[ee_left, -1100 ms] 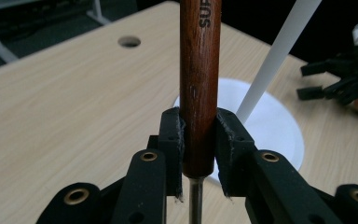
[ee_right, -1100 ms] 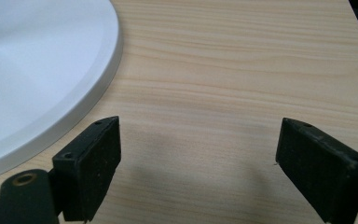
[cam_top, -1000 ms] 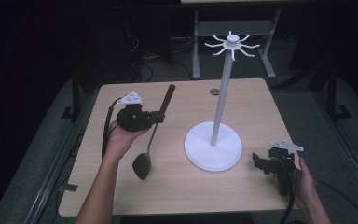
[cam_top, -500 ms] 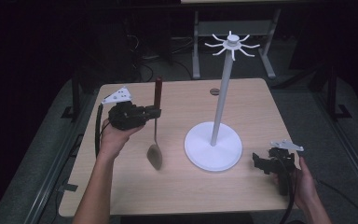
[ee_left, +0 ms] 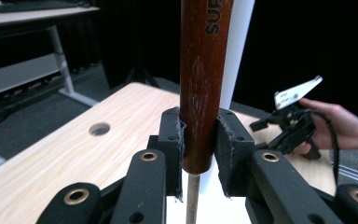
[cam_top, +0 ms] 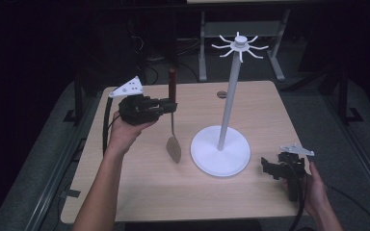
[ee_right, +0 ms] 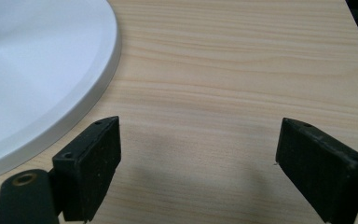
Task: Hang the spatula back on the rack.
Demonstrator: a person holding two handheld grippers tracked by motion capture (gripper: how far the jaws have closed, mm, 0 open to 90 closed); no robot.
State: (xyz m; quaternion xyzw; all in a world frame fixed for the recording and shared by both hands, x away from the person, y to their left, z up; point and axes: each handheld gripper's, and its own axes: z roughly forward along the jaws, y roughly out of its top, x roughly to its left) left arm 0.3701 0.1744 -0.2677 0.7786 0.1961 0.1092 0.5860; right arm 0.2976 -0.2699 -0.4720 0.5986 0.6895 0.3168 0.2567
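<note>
A long spoon (cam_top: 172, 113) with a dark red-brown wooden handle (ee_left: 204, 70) and a metal bowl (cam_top: 174, 148) hangs upright above the table. My left gripper (cam_top: 169, 106) is shut on the lower end of that handle, and its pads (ee_left: 173, 140) press on both sides of the wood. A white rack stand (cam_top: 220, 151) with a tall pole (cam_top: 229, 91) and hook arms (cam_top: 239, 46) on top rises right of the spoon. My right gripper (cam_top: 268, 168) rests low at the table's right front, open, with bare wood between its jaws and the stand's base (ee_right: 37, 70) to its left.
The wooden table (cam_top: 144, 192) has a small round hole (cam_top: 221, 94) near its far edge. Dark floor, cables and metal desk legs (cam_top: 203, 43) lie beyond the table. The other hand and its gripper (ee_left: 291, 123) appear far off in the left gripper view.
My left gripper has lifted and turned the spoon from slanted to upright, so its bowl now hangs off the table. The right gripper has stayed put.
</note>
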